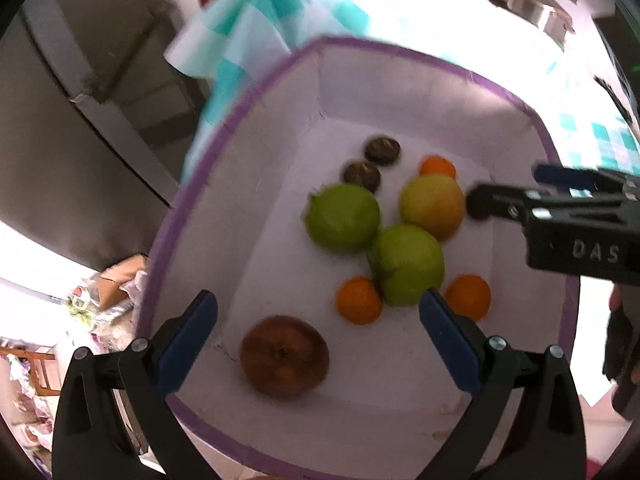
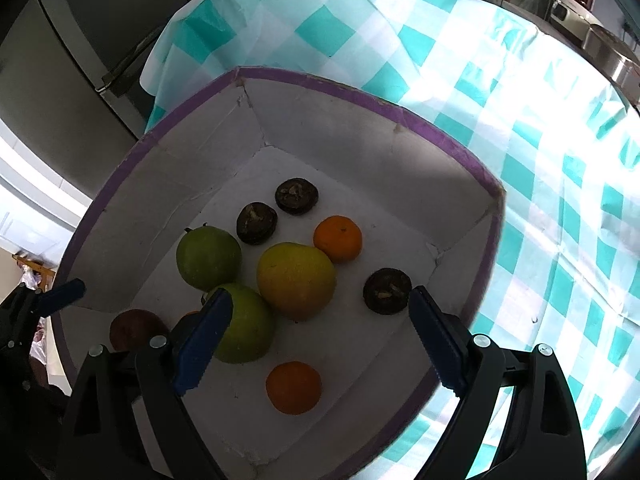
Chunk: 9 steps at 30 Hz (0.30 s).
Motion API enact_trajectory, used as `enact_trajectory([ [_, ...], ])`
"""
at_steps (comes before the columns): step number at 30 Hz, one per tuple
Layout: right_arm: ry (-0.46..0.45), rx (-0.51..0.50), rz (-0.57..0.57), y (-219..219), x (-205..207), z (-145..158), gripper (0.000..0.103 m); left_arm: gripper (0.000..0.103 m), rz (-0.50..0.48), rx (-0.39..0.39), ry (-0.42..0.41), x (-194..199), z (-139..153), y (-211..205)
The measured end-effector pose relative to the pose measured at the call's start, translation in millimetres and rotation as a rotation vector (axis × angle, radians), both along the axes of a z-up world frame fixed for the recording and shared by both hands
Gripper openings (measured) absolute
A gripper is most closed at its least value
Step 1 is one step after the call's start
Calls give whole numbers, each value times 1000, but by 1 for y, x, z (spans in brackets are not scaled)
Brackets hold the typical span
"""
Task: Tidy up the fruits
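My view into white box (image 2: 360, 128), purple-rimmed: two green apples (image 2: 209, 257), yellow-green apple (image 2: 296, 278) touching in centre; three oranges (image 2: 338, 238), three dark wrinkled fruits (image 2: 297, 195), brown apple (image 1: 285, 355) around them.

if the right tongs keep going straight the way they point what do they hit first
Probably the small orange mandarin on the white box floor, centred between the open right tongs; depth is unclear.

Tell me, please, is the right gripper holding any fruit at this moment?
No, the right gripper stands open over the box, its blue fingers wide apart with nothing between them.
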State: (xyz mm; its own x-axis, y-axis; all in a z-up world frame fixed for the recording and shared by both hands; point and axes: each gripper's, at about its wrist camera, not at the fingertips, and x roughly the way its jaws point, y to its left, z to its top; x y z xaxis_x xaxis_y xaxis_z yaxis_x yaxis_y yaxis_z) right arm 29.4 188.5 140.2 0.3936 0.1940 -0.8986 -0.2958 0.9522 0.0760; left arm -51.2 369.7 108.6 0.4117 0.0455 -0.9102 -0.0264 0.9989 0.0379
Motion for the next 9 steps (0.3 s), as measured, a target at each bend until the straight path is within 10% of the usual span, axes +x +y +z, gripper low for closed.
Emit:
enact_trajectory([
  [9, -262, 207, -199, -144, -61, 68, 87, 101, -94, 93, -200, -22, 72, -108],
])
